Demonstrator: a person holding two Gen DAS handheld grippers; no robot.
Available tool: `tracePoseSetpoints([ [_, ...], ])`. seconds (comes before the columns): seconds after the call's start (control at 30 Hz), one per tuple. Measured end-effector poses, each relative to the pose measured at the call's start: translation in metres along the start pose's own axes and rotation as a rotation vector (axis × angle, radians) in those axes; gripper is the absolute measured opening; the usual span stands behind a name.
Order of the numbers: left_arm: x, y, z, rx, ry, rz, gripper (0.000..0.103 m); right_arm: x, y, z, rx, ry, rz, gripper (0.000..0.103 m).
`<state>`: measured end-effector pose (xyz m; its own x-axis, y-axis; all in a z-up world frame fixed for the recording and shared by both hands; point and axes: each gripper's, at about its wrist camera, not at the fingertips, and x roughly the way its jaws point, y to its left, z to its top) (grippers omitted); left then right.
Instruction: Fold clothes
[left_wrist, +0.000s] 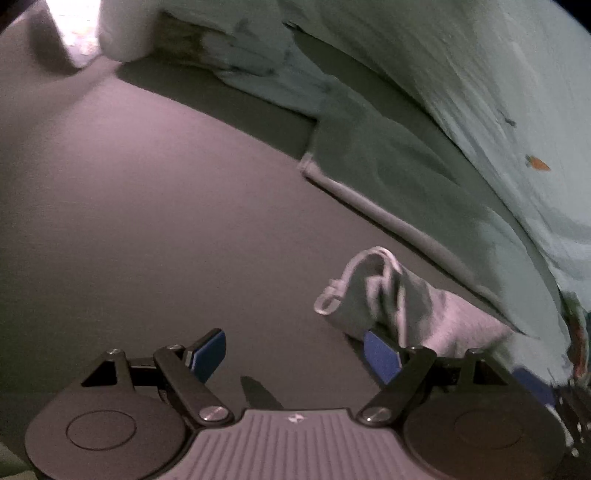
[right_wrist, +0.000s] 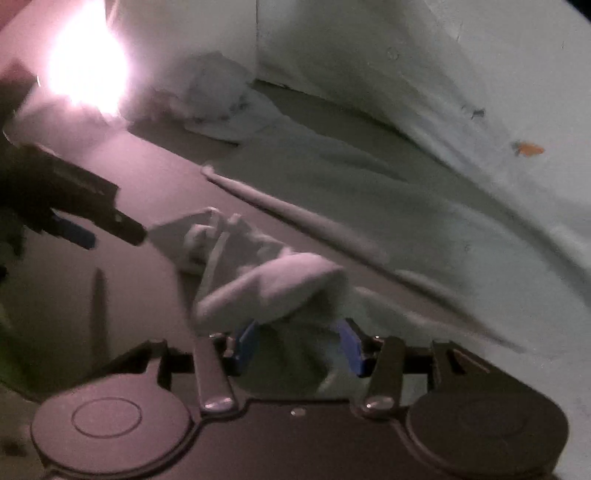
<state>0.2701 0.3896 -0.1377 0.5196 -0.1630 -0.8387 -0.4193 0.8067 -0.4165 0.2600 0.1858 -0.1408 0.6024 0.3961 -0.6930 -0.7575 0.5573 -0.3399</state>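
My right gripper (right_wrist: 295, 345) clamps the grey garment (right_wrist: 280, 280); my left gripper (left_wrist: 295, 350) gapes empty beside it, crumpled laundry (right_wrist: 218, 99) beyond.

garment (right_wrist: 295, 288) motion-blurred, crumpled pile (right_wrist: 218, 96) washed out by glare

soft matt cloth garment (left_wrist: 388, 295) on a smooth matt table (left_wrist: 147, 221).

Bare table (left_wrist: 147, 206) left open; garment (left_wrist: 388, 177) and wall (left_wrist: 480, 74) block right.
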Motion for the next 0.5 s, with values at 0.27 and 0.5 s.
tracePoseSetpoints([
  [0.27,0.011,-0.016,-0.003,0.051,0.023,-0.045,0.083,0.021,0.028,-0.026,-0.396,0.06,-0.23,0.06],
  [0.5,0.033,-0.039,0.004,0.228,-0.026,0.019,0.052,0.021,0.051,-0.036,-0.613,0.015,-0.148,0.06],
])
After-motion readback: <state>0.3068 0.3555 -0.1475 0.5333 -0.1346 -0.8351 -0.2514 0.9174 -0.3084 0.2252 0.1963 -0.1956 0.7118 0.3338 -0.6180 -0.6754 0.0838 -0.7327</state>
